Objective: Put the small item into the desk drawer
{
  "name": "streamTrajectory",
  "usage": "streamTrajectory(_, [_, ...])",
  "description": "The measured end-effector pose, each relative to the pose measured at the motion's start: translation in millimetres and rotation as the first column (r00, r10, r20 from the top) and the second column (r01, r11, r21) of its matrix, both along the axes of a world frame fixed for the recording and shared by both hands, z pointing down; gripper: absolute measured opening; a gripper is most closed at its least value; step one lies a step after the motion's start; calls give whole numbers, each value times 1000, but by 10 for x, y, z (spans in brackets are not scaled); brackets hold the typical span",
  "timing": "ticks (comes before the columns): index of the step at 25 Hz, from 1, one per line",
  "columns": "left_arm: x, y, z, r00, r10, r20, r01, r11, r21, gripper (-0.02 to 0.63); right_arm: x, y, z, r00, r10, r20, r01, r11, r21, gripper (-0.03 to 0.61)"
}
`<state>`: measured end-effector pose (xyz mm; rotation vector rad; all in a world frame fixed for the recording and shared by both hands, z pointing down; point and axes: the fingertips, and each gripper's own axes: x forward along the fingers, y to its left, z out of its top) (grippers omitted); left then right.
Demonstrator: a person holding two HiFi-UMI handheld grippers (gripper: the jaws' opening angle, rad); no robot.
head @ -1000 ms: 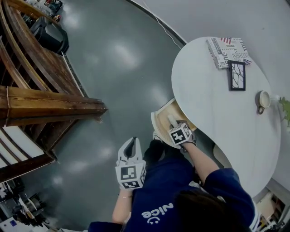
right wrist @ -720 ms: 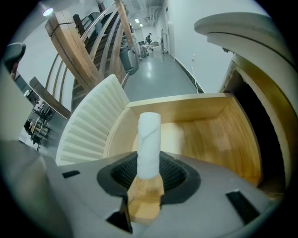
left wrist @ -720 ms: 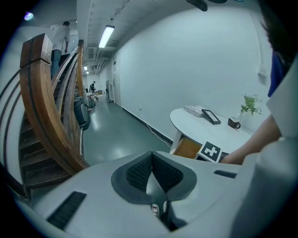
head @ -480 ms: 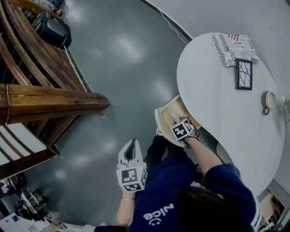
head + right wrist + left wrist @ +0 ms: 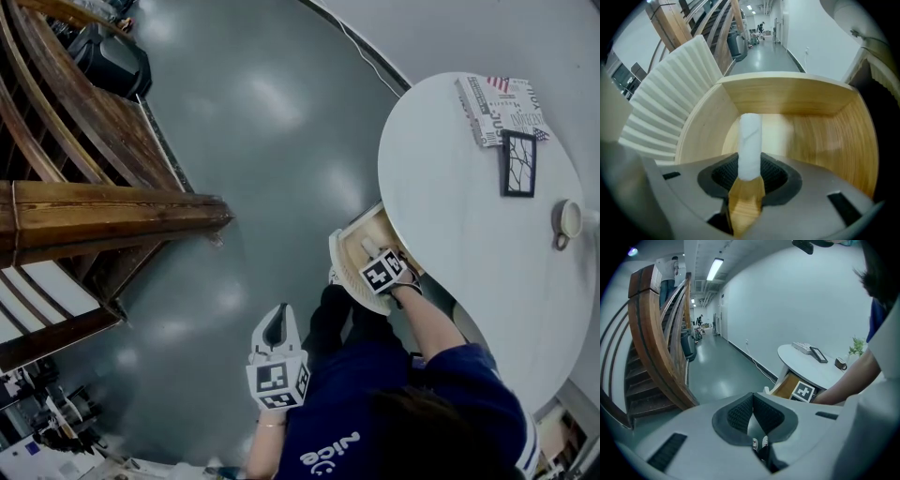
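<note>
Shiny grey floor (image 5: 262, 141) lies all around a white table (image 5: 469, 225) with a rounded edge. A small white stick (image 5: 750, 140) is the thing to put away, and it is inside the open wooden drawer (image 5: 820, 136) that sticks out from under the table. The right gripper (image 5: 749, 177) has the stick pinched between its two dark pads, with the jaws pressed on its lower end. The rest of the stick pokes out toward the drawer's bottom. I cannot tell if the tip touches the wood. From the head view, the right gripper (image 5: 370, 251) points down into the drawer (image 5: 349, 253). The drawer has a ribbed white front (image 5: 670, 108) on its left side. A blue sleeve (image 5: 450, 366) leads back from that gripper. The left gripper (image 5: 275, 328) hangs over the floor, well apart from the drawer. Its jaws meet at the tips, and it holds nothing (image 5: 753, 411). On the far part of the table sit a printed box (image 5: 497, 108), a black frame (image 5: 518, 164) and a cup (image 5: 567, 220). Wooden stairs (image 5: 94, 216) stand far off to the left.
</note>
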<state>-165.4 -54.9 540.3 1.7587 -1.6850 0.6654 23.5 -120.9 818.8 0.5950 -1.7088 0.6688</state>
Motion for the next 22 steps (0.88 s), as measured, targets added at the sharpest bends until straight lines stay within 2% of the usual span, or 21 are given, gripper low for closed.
streamTrajectory(9, [-91, 50, 56, 1000, -6, 1, 6, 999, -34, 5, -19, 122, 255, 995, -84, -54, 81, 995, -54, 146])
streamTrajectory(15, [-89, 76, 113, 1000, 5, 7, -5, 998, -55, 5, -48, 103, 341, 997, -50, -53, 44, 993, -110, 146])
streamTrajectory(22, [-32, 74, 169, 1000, 23, -5, -24, 998, -65, 5, -60, 108, 329, 999, -29, -38, 24, 993, -117, 156])
